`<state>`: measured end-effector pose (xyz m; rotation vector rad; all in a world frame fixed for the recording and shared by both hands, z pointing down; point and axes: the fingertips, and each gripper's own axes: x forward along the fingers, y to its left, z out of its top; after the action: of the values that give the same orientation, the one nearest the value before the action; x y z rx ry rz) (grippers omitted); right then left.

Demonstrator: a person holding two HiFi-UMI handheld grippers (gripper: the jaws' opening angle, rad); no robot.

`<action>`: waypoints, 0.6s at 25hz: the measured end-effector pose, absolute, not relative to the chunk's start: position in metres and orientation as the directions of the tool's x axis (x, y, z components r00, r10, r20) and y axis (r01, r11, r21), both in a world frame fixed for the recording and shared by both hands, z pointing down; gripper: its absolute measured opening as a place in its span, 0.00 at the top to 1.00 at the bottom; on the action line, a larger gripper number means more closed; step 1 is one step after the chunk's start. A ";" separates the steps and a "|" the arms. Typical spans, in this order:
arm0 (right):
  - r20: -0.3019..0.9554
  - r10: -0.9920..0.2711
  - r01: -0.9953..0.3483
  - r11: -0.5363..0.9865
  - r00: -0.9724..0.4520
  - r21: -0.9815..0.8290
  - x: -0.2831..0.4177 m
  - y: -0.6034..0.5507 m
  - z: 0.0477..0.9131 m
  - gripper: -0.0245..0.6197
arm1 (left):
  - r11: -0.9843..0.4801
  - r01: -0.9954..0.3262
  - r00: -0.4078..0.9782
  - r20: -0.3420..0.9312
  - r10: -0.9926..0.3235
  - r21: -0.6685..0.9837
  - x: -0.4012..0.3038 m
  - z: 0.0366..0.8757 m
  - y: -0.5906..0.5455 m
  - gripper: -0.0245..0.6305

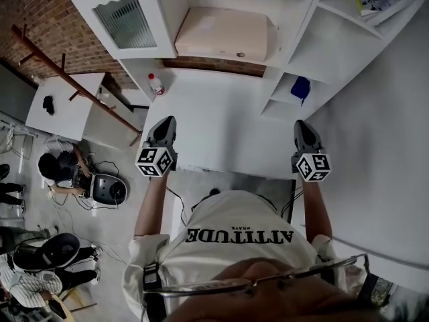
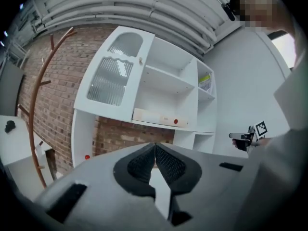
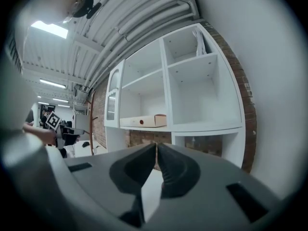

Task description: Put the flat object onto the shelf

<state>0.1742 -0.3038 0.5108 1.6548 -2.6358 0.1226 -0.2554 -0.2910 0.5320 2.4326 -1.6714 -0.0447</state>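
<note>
Flat box [image 1: 224, 33] is in neither gripper: up close the left gripper [image 1: 164, 123] and right gripper [image 1: 305, 126] are both squeezed shut on nothing, and far off it lies on the white shelf [image 3: 207, 125], so the job looks done, I think.

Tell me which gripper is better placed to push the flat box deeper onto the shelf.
Left, probably: the left gripper faces the flat box; the right gripper sits off toward the side compartments. Both shut, empty.
</note>
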 end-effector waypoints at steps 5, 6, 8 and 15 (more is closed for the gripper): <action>0.055 -0.906 -0.907 0.421 -0.421 0.002 0.176 -0.307 0.503 0.91 | -0.278 -0.954 0.285 0.062 -0.956 0.110 -0.276 0.522 -0.292 0.93; 0.053 -0.908 -0.909 0.417 -0.416 0.012 0.177 -0.309 0.501 0.91 | -0.269 -0.958 0.275 0.055 -0.960 0.101 -0.277 0.518 -0.292 0.93; 0.054 -0.912 -0.912 0.410 -0.408 0.031 0.178 -0.313 0.498 0.91 | -0.259 -0.962 0.263 0.043 -0.964 0.083 -0.279 0.511 -0.294 0.93; 0.050 -0.916 -0.917 0.399 -0.397 0.020 0.182 -0.317 0.493 0.92 | -0.269 -0.961 0.272 0.040 -0.962 0.068 -0.279 0.507 -0.294 0.93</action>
<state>0.1825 -0.3173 0.4930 1.6940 -2.5827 0.0168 -0.2791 -0.2941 0.5067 2.4415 -1.8501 -0.0138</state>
